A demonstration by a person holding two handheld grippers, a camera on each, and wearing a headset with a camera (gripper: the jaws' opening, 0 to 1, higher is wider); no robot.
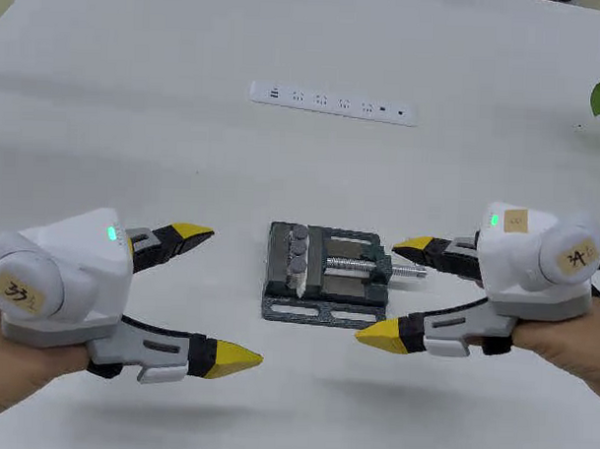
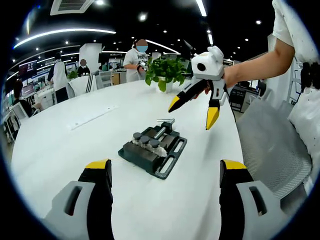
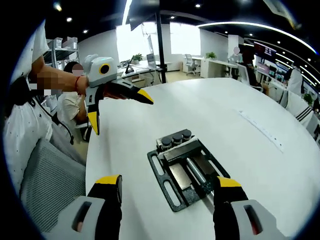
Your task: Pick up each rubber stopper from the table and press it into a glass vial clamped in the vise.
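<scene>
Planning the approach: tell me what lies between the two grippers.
In the head view, the vise, with three grey stoppers in a row, sits on the white table between the left gripper and right gripper; the rest is bare table.

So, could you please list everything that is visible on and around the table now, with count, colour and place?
table: 1, white, under everything
vise: 1, dark grey, middle of the table, between the two tools
stoppered vials: 3, grey tops, in a row, clamped at one end of the vise
power strip: 1, white, on the table beyond the vise
plant: 1, green, at the table's far end in the left gripper view
people: several, in the room behind the table
left tool: 1, white body, black and yellow tips, open, holding nothing, left of the vise
right tool: 1, same colours, open, holding nothing, right of the vise
hands: 2, one holding each tool
</scene>
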